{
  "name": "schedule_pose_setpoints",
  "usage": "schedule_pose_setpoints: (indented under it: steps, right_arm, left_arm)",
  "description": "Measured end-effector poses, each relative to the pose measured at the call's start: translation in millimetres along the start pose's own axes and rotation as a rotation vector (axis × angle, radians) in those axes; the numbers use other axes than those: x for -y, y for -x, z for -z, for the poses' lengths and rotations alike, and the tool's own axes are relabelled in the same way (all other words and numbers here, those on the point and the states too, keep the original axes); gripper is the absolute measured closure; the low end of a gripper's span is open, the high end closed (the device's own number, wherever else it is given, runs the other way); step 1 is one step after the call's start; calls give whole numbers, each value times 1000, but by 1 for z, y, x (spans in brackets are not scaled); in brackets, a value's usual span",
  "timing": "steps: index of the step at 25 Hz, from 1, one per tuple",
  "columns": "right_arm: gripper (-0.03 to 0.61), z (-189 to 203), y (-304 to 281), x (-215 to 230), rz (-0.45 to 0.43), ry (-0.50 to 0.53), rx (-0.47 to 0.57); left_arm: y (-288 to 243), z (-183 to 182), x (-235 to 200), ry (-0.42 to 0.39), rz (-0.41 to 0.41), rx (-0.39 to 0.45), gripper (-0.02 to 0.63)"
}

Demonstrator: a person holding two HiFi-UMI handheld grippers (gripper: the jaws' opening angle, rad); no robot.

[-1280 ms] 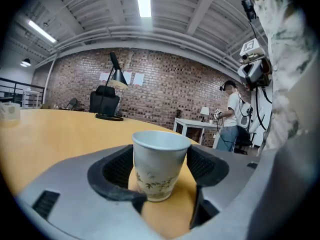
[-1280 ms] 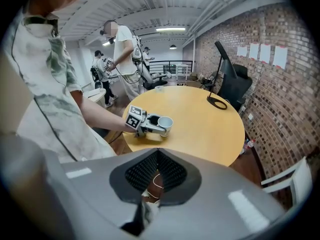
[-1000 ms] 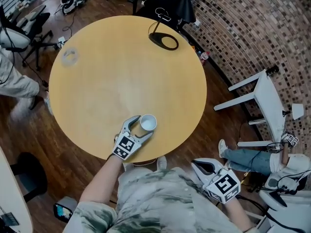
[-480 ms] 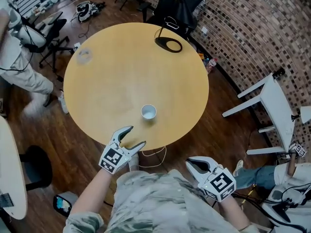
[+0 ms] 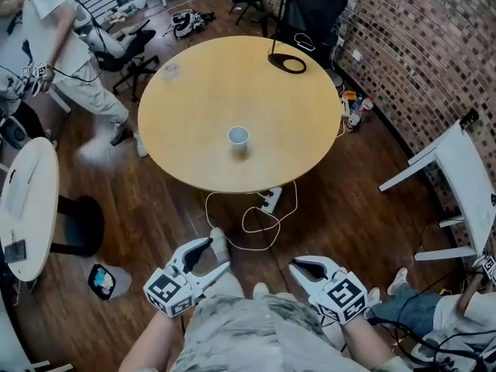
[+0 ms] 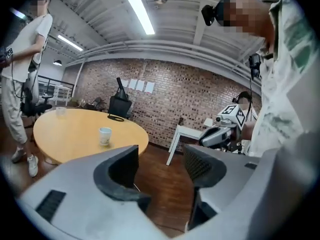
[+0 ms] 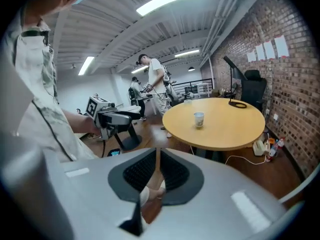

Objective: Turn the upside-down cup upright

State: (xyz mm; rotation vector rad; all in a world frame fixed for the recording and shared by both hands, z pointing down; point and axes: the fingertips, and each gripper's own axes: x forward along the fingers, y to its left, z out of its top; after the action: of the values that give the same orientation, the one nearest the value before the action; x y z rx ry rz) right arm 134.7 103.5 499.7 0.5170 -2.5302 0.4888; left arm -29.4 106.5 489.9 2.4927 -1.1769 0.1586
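Observation:
A white paper cup (image 5: 238, 136) stands upright, mouth up, near the front of the round wooden table (image 5: 194, 84). It also shows in the left gripper view (image 6: 105, 135) and the right gripper view (image 7: 199, 119). Both grippers hang well back from the table, over the floor close to the person's body. My left gripper (image 5: 213, 256) (image 6: 160, 159) has just been closing its jaws; a gap remains and nothing is between them. My right gripper (image 5: 298, 268) (image 7: 157, 156) has its pads almost touching, holding nothing.
A black ring-shaped lamp base (image 5: 287, 63) and a small clear object (image 5: 170, 70) sit at the table's far side. A power strip with white cable (image 5: 270, 200) lies on the floor before the table. White furniture (image 5: 457, 177) stands right, a person (image 5: 62, 45) and chairs left.
The left gripper has let go of the cup and drawn back off the table, its jaws narrower. Both grippers and the view have moved away; the cup stays upright.

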Motion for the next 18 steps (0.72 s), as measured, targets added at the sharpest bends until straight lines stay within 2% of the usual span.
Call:
schedule_pose_setpoints:
  steps: [4,7,12,18]
  right_arm:
    - [551,8,26,-28,-29,16,37]
    - [551,18,38,-46,-28,10,59]
    - [551,36,45,-96,-51,-9,72]
    - [537,35,38,-148,-45,39,87]
  left_arm:
    - [40,15,54,-7,-10,-77,330]
    - [53,13,81,-38,9,-87,331]
    - [69,13,115,-127,30,-140,334]
    - [126,19,143,-95,49,-103,337]
